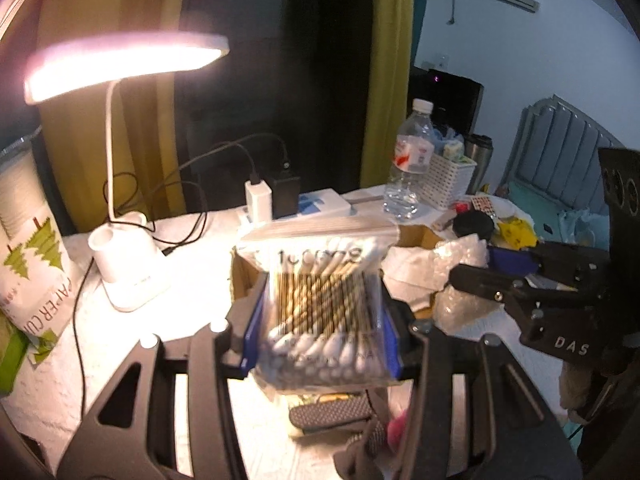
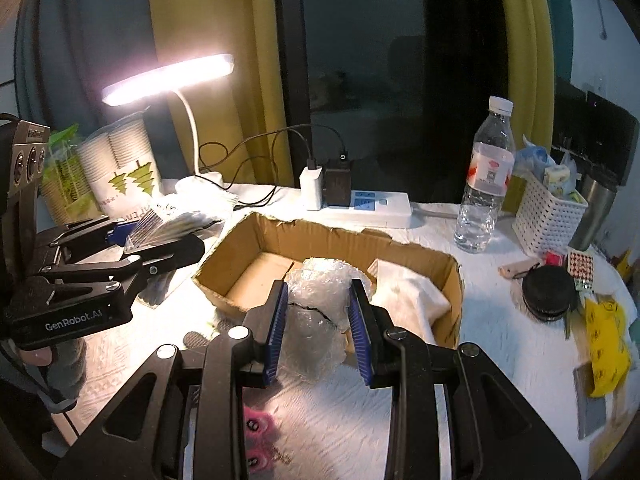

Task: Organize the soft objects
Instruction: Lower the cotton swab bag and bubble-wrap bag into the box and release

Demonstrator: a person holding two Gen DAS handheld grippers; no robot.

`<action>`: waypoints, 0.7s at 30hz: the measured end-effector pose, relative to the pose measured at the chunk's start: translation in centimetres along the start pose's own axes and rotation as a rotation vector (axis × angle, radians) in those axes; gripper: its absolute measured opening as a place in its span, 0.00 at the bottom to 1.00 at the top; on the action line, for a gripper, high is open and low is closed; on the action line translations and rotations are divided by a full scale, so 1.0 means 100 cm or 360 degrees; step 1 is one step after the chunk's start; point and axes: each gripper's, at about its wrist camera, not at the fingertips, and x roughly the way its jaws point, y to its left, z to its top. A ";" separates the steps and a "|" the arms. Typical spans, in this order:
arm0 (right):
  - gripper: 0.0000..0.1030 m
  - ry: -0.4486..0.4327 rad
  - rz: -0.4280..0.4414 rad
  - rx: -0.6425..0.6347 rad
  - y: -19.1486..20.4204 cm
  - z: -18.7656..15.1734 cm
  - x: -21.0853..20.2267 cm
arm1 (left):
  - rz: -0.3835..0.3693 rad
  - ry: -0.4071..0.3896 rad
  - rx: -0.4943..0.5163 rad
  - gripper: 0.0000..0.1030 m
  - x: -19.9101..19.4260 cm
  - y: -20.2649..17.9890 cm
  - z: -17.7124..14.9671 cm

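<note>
A clear zip bag of cotton swabs (image 1: 324,304) held upright; crumpled bubble wrap (image 2: 316,312) overhangs the cardboard box (image 2: 400,252).

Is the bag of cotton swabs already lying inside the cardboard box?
No. The left gripper holds the bag of cotton swabs between its fingers in the air, outside the cardboard box.

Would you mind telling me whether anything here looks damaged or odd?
The cardboard box has a ragged, torn top rim along its far wall, as if the flaps were ripped off. Bubble wrap spills over its near edge.
</note>
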 end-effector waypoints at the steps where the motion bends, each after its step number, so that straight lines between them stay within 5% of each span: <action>1: 0.31 0.0003 0.0001 0.0004 -0.002 0.002 0.004 | 0.0001 0.0005 -0.0016 0.47 0.005 0.003 0.001; 21: 0.32 0.0198 0.0033 0.0105 -0.038 -0.005 0.086 | 0.0020 0.0271 -0.0079 0.47 0.095 0.012 -0.017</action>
